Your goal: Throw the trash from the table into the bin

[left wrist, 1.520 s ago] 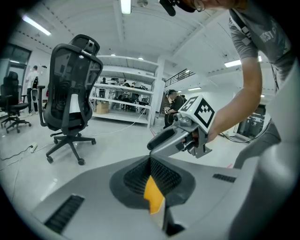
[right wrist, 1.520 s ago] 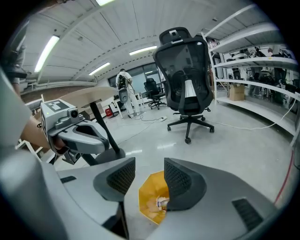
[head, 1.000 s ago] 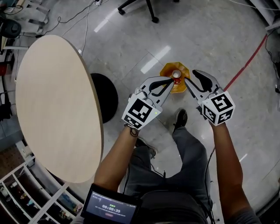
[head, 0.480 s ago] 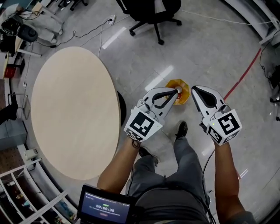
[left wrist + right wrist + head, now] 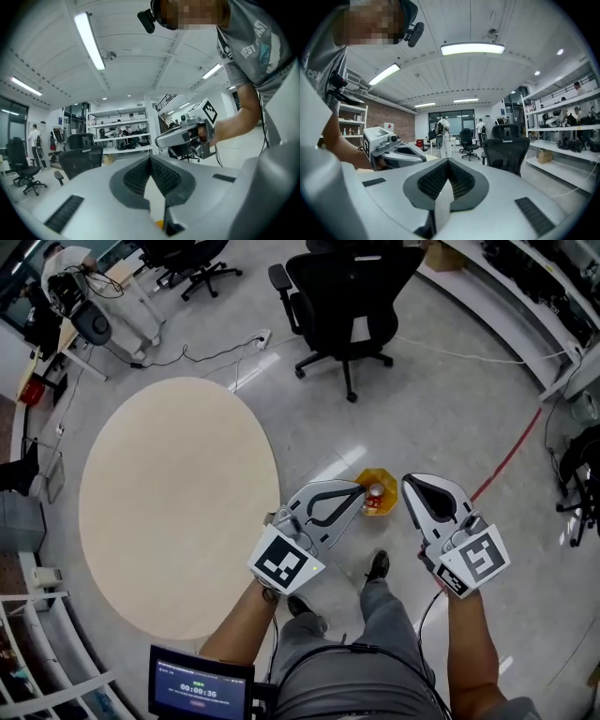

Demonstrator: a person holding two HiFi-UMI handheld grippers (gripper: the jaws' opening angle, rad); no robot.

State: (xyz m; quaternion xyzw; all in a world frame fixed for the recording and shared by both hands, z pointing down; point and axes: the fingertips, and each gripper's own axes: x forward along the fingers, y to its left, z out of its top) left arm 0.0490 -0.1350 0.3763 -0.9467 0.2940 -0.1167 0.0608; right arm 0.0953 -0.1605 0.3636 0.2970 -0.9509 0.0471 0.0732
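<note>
- The screen (image 5: 201, 686) at the person's chest shows a row of timer digits, too small to read surely.
- Each gripper carries a cube with black-and-white square markers; no words on them.
- The grey shirt (image 5: 255, 42) bears pale print; only scraps of letters show in the left gripper view, so I cannot read it whole.
- The left gripper (image 5: 359, 490) is held out on a bare forearm, its cube nearest the body and its tips toward the bin (image 5: 390, 480). Its jaws meet at the tips and hold nothing.
- The right gripper (image 5: 409, 485) is held out just beside it, on the other side of the bin as the head view shows it. Its jaws are pressed together and hold nothing.
- In the gripper views both grippers look roughly level across the room, and each view shows the other gripper at its side.
- The can (image 5: 376, 491) lies in the yellow bin, which stands on the floor beyond the person's shoe, beside the round table (image 5: 178, 502).
- A black chair (image 5: 352, 287) stands further off.
</note>
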